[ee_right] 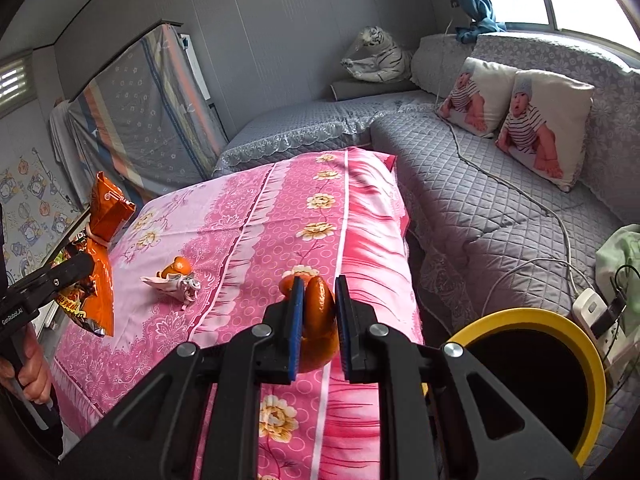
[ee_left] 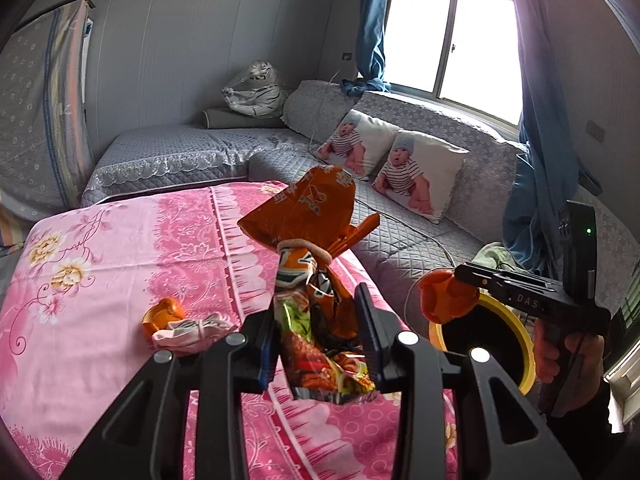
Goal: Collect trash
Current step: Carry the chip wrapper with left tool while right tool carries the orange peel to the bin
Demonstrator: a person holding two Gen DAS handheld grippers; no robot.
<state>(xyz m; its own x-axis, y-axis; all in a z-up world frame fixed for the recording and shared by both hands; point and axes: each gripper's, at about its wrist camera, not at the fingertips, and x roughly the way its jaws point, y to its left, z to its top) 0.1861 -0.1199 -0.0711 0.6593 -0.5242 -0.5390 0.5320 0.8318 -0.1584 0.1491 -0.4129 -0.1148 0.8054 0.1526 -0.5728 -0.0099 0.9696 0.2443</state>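
Observation:
My left gripper [ee_left: 318,316] is shut on an orange snack bag [ee_left: 308,248] tied with a band, held above the pink table; the bag also shows in the right wrist view [ee_right: 94,256]. My right gripper [ee_right: 317,312] is shut on a piece of orange peel [ee_right: 318,320], which also shows in the left wrist view [ee_left: 446,296] just above the bin. More orange peel [ee_left: 164,314] and a crumpled tissue [ee_left: 192,330] lie on the table; they also show as peel [ee_right: 176,268] and tissue [ee_right: 178,284].
A black bin with a yellow rim [ee_right: 592,360] stands right of the table [ee_right: 248,216]; it also shows in the left wrist view [ee_left: 524,344]. A grey sofa [ee_right: 480,184] with baby-print pillows and a cable and power strip [ee_right: 592,308] lies behind.

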